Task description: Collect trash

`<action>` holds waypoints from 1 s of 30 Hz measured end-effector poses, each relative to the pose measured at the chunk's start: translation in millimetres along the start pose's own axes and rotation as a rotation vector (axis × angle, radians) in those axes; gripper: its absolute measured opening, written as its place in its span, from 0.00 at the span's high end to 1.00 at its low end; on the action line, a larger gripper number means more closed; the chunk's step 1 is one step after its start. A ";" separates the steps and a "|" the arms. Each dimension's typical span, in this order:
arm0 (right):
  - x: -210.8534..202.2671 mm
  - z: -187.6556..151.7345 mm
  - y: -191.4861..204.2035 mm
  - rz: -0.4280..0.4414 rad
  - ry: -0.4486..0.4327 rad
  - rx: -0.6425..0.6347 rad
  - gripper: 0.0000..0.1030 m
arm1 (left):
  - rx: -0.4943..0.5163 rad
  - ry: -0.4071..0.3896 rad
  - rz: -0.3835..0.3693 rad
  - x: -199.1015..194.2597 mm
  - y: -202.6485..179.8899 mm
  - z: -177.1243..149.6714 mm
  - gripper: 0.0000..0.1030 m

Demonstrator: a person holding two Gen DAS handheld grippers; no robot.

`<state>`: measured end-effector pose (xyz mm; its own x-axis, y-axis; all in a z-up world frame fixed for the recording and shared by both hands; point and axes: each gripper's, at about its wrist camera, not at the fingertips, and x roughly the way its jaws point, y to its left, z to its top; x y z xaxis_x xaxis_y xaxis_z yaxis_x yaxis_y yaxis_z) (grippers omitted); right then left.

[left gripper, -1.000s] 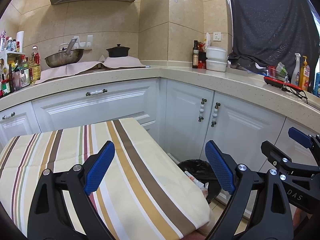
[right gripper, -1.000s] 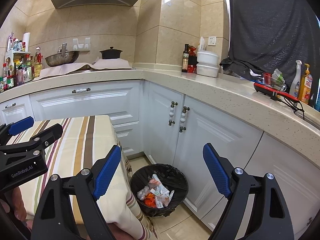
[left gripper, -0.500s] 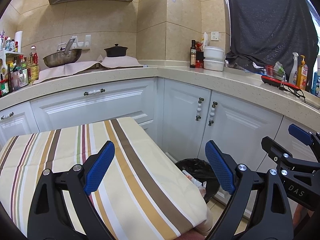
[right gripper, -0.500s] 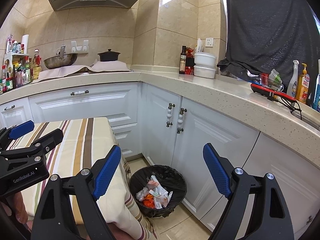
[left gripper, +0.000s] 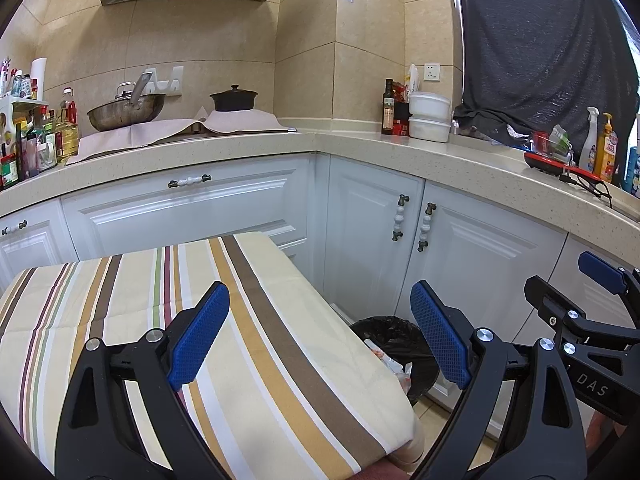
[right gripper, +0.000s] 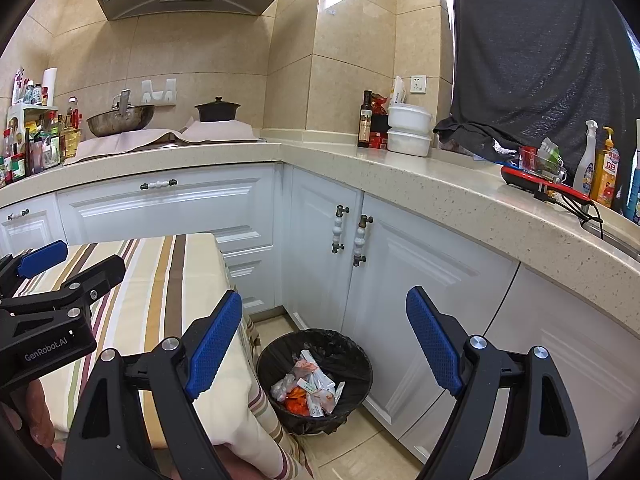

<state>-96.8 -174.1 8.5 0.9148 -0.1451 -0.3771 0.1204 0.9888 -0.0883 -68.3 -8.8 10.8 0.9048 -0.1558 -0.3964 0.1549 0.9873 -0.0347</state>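
A black-lined trash bin (right gripper: 316,380) stands on the floor by the table's corner, holding several wrappers (right gripper: 308,390). It also shows partly behind the table edge in the left wrist view (left gripper: 394,344). My left gripper (left gripper: 320,340) is open and empty above the striped tablecloth (left gripper: 160,320). My right gripper (right gripper: 324,344) is open and empty, held above the bin. The left gripper also shows at the left of the right wrist view (right gripper: 52,280), and the right gripper shows at the right of the left wrist view (left gripper: 592,312).
White cabinets (right gripper: 400,272) run under an L-shaped stone counter (right gripper: 440,188). On the counter are a wok (right gripper: 120,120), a black pot (right gripper: 218,110), a bottle (right gripper: 365,120), white containers (right gripper: 410,130) and cleaning bottles (right gripper: 596,164). Tiled floor (right gripper: 360,452) lies around the bin.
Both grippers have risen and drawn back slightly; the scene sits a little lower in both views. Both stay open and empty.
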 end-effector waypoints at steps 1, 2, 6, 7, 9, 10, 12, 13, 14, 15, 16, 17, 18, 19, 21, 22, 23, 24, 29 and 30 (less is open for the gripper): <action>0.1 -0.1 0.1 0.000 0.000 0.000 0.21 | -0.001 0.001 0.000 0.4 0.0 -0.1 0.13; 0.1 0.0 0.0 0.000 0.000 0.000 0.21 | -0.002 0.003 0.000 0.8 -0.3 -0.3 0.13; -0.1 0.0 0.2 0.001 0.001 -0.001 0.21 | -0.002 0.004 0.000 1.2 1.0 0.1 0.13; 0.5 -0.4 0.4 0.000 0.001 -0.001 0.21 | -0.003 0.005 -0.001 1.3 0.9 -0.1 0.13; 0.5 -0.3 0.5 0.000 0.001 -0.001 0.21 | -0.001 0.005 0.001 1.5 0.2 -0.3 0.13; 0.5 -0.3 0.6 0.000 0.002 -0.001 0.21 | -0.001 0.005 0.001 1.6 0.5 -0.1 0.13; 0.1 -0.6 0.7 -0.002 0.001 -0.001 0.21 | 0.000 0.007 -0.001 1.8 2.0 -0.1 0.13; 0.8 -0.3 0.7 0.000 0.002 -0.001 0.21 | -0.002 0.008 -0.003 2.0 2.1 -0.2 0.13; 0.8 -0.3 0.7 -0.001 0.001 -0.001 0.21 | -0.003 0.009 -0.006 2.3 2.4 -0.3 0.13; 0.9 -0.2 0.6 -0.001 0.002 -0.001 0.21 | -0.003 0.011 -0.008 2.4 2.5 -0.6 0.13; 0.9 -0.2 0.5 0.000 0.002 -0.001 0.21 | -0.003 0.011 -0.008 2.4 2.6 -0.7 0.13; 0.7 -0.3 0.4 0.000 0.003 -0.001 0.21 | -0.001 0.013 -0.009 2.7 2.4 -0.6 0.13; 0.9 -0.2 0.5 0.001 0.002 -0.001 0.21 | 0.003 0.016 -0.008 3.2 2.0 -0.6 0.12; 1.3 -1.1 0.2 0.001 0.003 -0.001 0.21 | 0.004 0.019 -0.007 3.7 1.5 -0.4 0.12; 1.3 -1.4 0.0 0.001 0.004 -0.001 0.21 | 0.001 0.022 -0.009 4.4 1.4 -0.3 0.12; 1.6 -1.9 -0.4 0.001 0.005 -0.002 0.21 | 0.000 0.021 -0.011 4.3 1.3 -0.2 0.12; 2.1 -2.1 -0.3 0.000 0.005 -0.001 0.21 | 0.000 0.019 -0.010 4.2 1.0 -0.2 0.12; 2.0 -2.1 -0.4 0.000 0.005 0.000 0.21 | 0.001 0.019 -0.009 4.5 0.8 -0.4 0.12; 3.0 -4.6 -1.5 0.001 0.008 0.001 0.20 | 0.012 0.027 -0.020 6.9 -3.8 -2.1 0.06; 3.8 -5.2 -1.5 0.001 0.009 0.002 0.20 | 0.013 0.029 -0.023 7.2 -4.3 -2.4 0.06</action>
<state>-95.5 -176.4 2.4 0.9112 -0.1445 -0.3858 0.1203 0.9890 -0.0862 -63.4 -14.1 5.9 0.8893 -0.1772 -0.4217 0.1806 0.9830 -0.0321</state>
